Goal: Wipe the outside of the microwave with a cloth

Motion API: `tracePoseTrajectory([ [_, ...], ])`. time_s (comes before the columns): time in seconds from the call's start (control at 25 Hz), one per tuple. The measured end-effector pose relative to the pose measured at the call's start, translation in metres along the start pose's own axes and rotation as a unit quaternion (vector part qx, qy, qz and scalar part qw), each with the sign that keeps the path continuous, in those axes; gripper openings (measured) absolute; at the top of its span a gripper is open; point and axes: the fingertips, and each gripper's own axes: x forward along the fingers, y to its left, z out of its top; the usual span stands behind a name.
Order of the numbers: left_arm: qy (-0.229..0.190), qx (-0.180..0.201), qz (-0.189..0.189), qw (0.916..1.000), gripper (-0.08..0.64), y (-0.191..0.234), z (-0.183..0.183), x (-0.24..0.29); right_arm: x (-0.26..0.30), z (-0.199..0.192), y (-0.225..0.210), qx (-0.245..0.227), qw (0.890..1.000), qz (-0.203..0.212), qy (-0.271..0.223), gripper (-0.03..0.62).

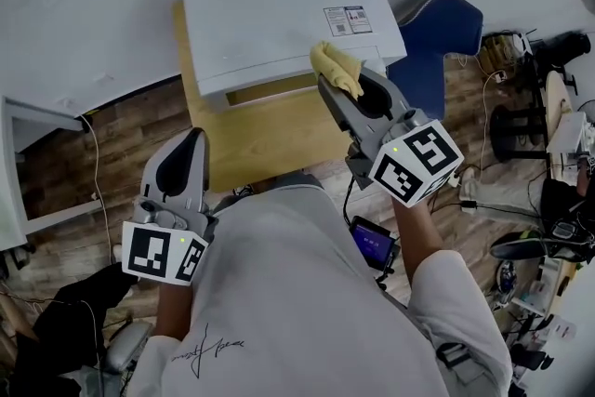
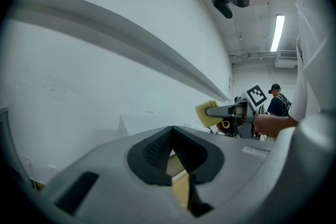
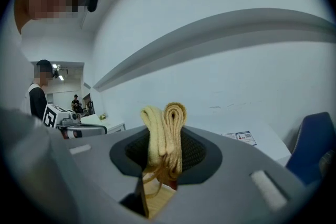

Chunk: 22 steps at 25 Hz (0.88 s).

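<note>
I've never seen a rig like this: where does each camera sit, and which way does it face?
Head view: on the person's head, facing steeply down at the microwave; shows the shirt, left gripper and right gripper.
Left gripper view: on the left gripper, facing along its shut, empty jaws toward the wall.
Right gripper view: on the right gripper, facing along jaws shut on the cloth.
Shared: all three show the cloth.

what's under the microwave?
The microwave sits on a light wooden table. The table's bare front and a left strip show. The tabletop beneath the microwave and the table's legs are covered. The right tongs hold a yellow cloth near the microwave's front.
</note>
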Motion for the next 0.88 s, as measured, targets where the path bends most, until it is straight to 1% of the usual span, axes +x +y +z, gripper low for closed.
tracePoseTrajectory([
  [0.16,0.004,-0.001,0.004,1.0,-0.005,-0.002,0.0,-0.001,-0.018,0.005,-0.001,0.01,1.0,-0.016,-0.019,0.121],
  [0.32,0.004,0.003,0.007,1.0,-0.006,-0.004,0.006,-0.001,-0.037,0.005,0.007,0.025,0.999,-0.018,-0.024,0.121],
  [0.52,0.003,0.002,0.016,0.9999,-0.006,-0.003,0.011,-0.002,-0.052,0.004,0.019,-0.013,0.999,-0.024,-0.031,0.12],
  [0.72,0.004,-0.003,0.035,0.9994,-0.006,-0.001,0.011,-0.004,-0.055,-0.006,0.019,-0.018,0.999,-0.029,-0.023,0.117],
  [0.88,0.008,0.001,0.037,0.9993,-0.006,0.001,0.01,-0.001,-0.052,-0.01,0.019,-0.028,0.999,-0.031,-0.018,0.117],
])
